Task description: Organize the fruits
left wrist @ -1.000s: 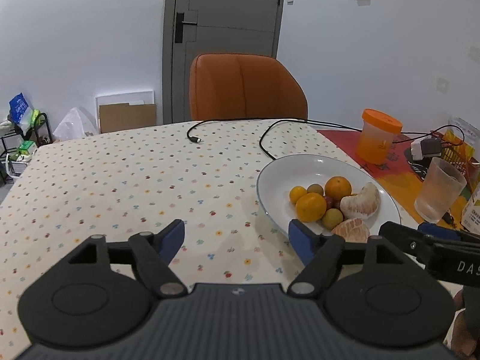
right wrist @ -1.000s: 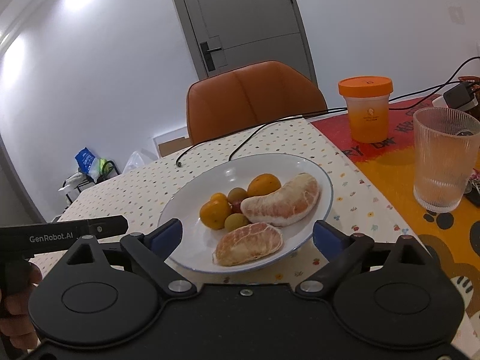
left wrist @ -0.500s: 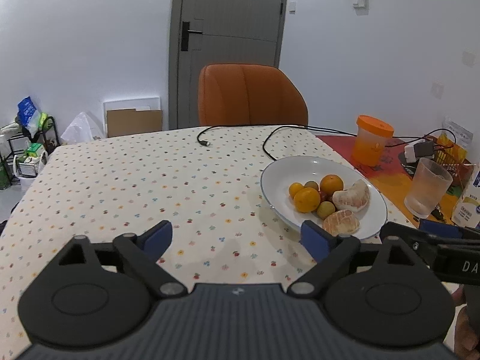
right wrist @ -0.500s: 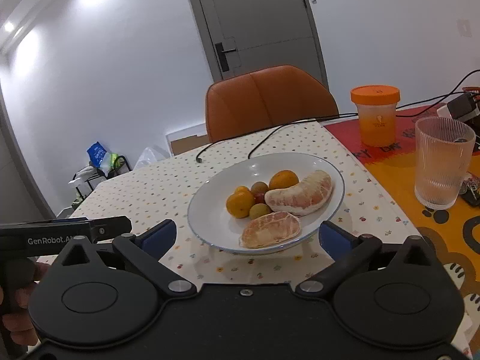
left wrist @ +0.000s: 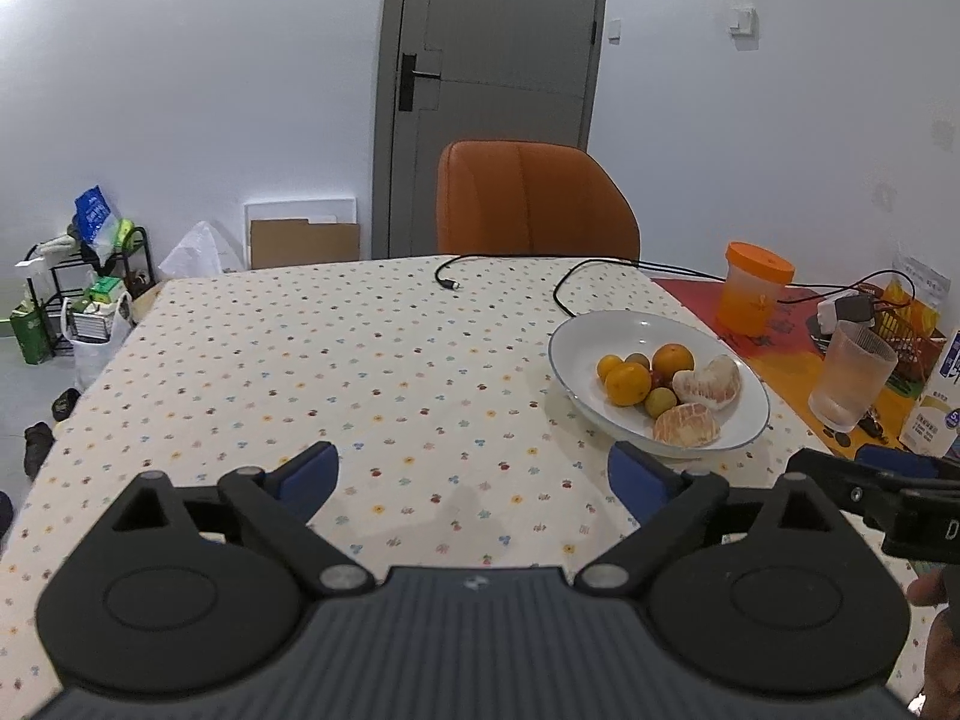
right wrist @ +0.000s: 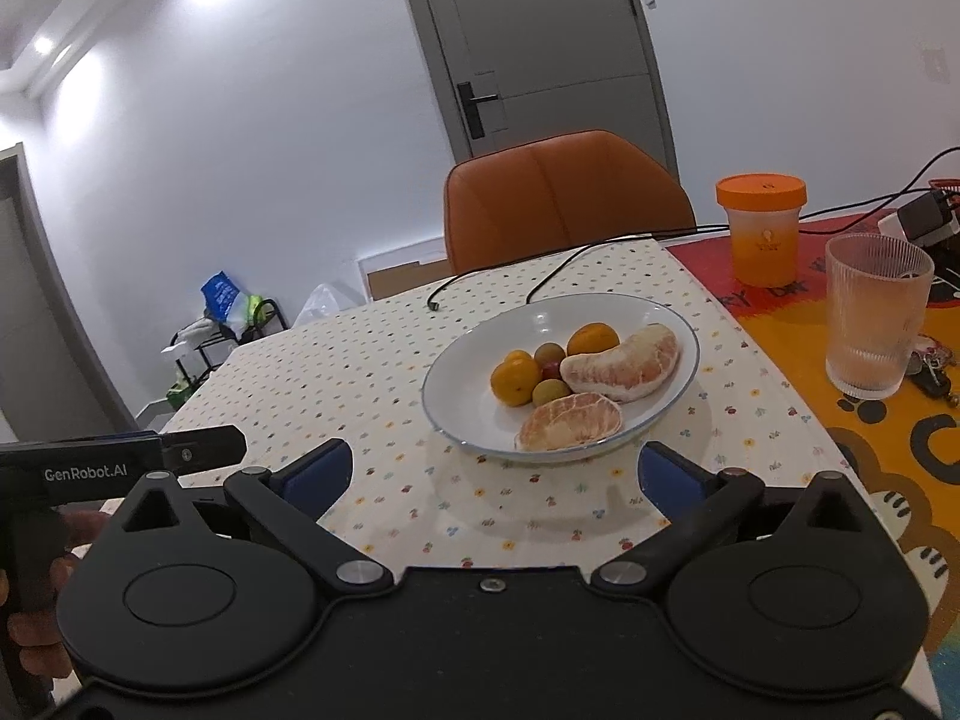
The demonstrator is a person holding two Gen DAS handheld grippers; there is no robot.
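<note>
Lying crosswise on plate (right wrist: pixel 672 324): pomelo wedge (right wrist: pixel 624 366)

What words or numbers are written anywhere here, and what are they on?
"GenRobot.AI": white letters on the black left gripper, seen from the right wrist view.
"D": first letter only, on the right gripper at the picture's edge.
"5": on the carton; its other print is too small to read.
Red mat: dark letters, partly hidden, unreadable.
Orange-lidded jar: logo too small.
</note>
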